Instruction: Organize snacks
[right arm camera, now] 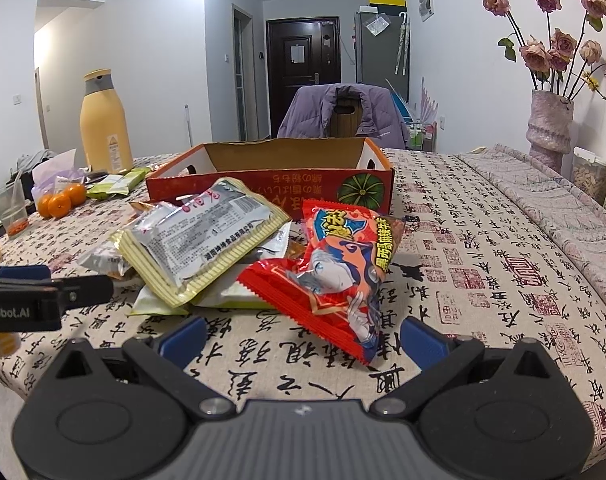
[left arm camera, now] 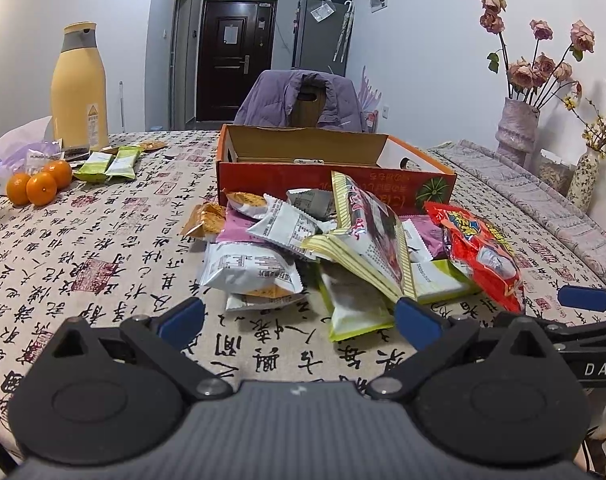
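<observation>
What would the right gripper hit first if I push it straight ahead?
Probably the red snack bag: its near corner lies just ahead of the open right gripper, between the fingers' line. The orange box sits further behind.

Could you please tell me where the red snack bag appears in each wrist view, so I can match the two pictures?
Left wrist: red snack bag lies right of centre, at the pile's right edge.
Right wrist: the bag lies at centre, just ahead of the open right gripper.
Shared landmark: the orange box behind the pile.
</observation>
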Tool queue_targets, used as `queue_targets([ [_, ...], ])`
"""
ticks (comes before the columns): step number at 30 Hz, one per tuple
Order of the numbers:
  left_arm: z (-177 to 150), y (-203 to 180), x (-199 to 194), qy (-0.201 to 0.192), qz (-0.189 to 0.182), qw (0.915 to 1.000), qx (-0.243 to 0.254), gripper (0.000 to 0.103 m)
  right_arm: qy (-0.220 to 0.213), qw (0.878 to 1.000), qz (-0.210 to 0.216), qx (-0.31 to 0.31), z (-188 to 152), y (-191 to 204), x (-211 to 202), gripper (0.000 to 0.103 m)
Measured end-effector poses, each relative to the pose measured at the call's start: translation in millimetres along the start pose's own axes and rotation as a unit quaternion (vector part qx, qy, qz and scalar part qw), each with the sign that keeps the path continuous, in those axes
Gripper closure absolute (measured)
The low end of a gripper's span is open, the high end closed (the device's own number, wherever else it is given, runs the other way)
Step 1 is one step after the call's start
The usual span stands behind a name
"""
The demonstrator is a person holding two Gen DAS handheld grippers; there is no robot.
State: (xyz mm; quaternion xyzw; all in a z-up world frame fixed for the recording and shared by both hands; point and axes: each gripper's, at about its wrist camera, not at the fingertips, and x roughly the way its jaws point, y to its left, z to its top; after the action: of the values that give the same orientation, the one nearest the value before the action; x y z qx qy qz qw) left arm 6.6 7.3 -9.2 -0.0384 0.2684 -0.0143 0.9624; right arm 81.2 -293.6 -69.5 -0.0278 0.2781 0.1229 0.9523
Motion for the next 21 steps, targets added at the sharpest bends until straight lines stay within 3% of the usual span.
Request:
queue_targets([
  [21, -1.8, 4.4, 2.4, 0.003, 0.000, 1.0000, -0.008, 0.000, 0.000, 1.000, 0.001, 0.000, 0.1, 0.6, 1.1, 0.000],
])
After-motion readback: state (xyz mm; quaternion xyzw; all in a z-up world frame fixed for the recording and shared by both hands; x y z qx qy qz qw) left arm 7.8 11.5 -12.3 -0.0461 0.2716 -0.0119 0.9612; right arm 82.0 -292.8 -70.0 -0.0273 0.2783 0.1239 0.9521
